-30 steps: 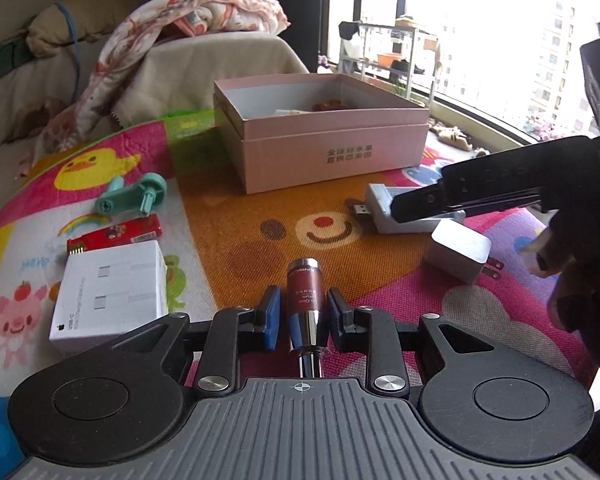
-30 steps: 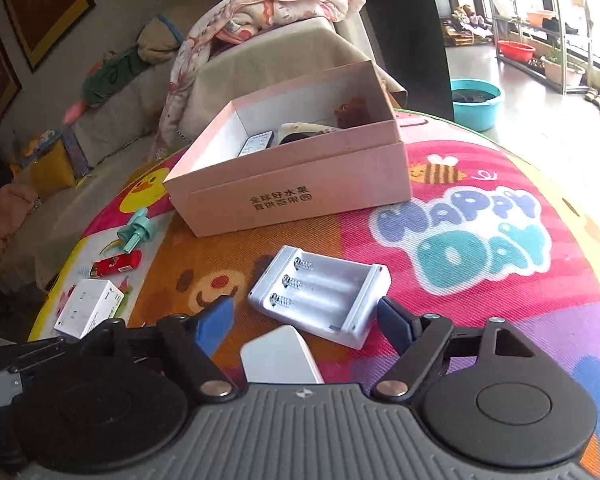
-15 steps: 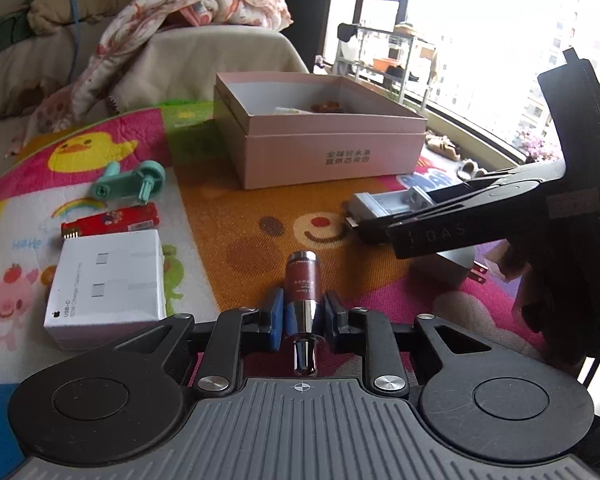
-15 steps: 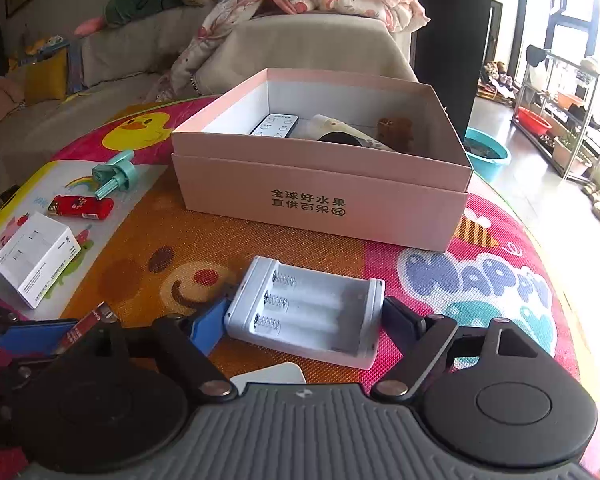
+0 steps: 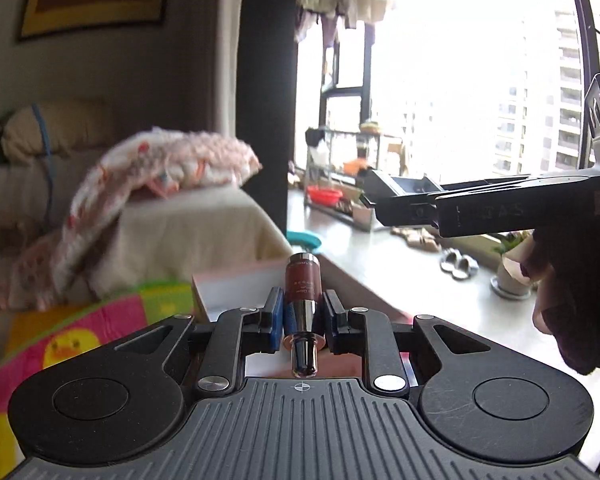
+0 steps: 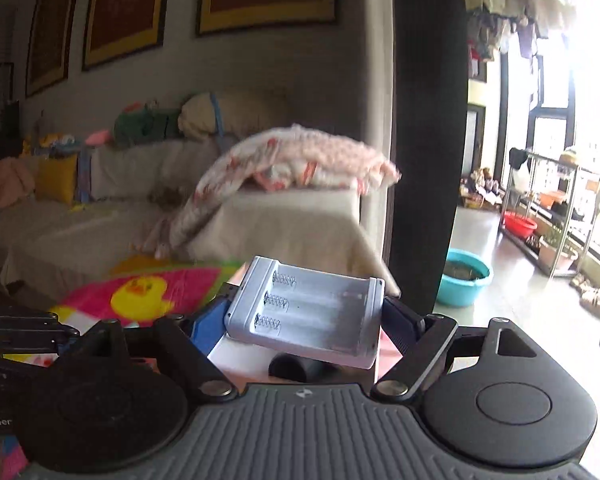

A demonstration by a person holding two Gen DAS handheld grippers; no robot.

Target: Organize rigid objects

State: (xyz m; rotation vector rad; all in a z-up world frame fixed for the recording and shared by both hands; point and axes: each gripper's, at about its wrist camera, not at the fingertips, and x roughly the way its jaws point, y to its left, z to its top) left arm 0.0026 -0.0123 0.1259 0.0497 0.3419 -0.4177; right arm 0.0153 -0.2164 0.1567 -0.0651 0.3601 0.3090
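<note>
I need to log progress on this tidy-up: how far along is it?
Mid-transfer. The left gripper is shut on the dark red bottle, the right gripper on the white battery holder, both lifted near the pink box. Neither is dropped in yet; the box's contents are barely visible.

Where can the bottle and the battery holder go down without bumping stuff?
In the box, the white floor left of the dark thing looks bare. That thing crowds the spot under the holder. The mat around the duck, between box and sofa, looks free too. The bottle hides what is below it.
</note>
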